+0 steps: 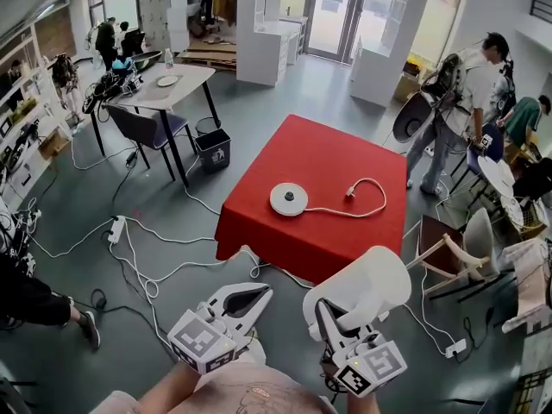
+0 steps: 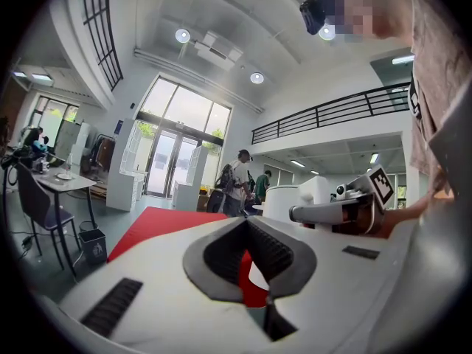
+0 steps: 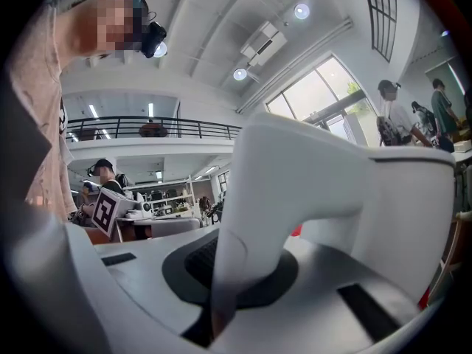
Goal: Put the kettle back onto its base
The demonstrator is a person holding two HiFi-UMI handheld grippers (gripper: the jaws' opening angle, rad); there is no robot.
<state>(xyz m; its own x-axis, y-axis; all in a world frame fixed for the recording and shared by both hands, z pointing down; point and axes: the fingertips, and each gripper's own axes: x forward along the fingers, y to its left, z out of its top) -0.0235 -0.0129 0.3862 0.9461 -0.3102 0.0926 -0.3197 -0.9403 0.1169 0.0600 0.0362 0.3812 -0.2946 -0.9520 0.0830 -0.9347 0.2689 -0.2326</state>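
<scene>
The white kettle (image 1: 366,285) hangs in the air just short of the near corner of the red table (image 1: 302,149). My right gripper (image 1: 332,322) is shut on its handle (image 3: 247,227), which fills the right gripper view. The round white kettle base (image 1: 288,199) lies on the red cloth, its cord curling right to a loose plug (image 1: 351,193). My left gripper (image 1: 250,298) is level beside the right one, shut and holding nothing. In the left gripper view its pads (image 2: 276,253) meet at the tips, with the red table (image 2: 158,223) ahead and the kettle (image 2: 295,198) to the right.
White cables and a power strip (image 1: 116,229) trail over the floor left of the table. A wooden chair (image 1: 448,257) stands at the table's right. A desk (image 1: 177,84), chair and bin (image 1: 213,149) are at the back left. People (image 1: 457,110) stand at the far right.
</scene>
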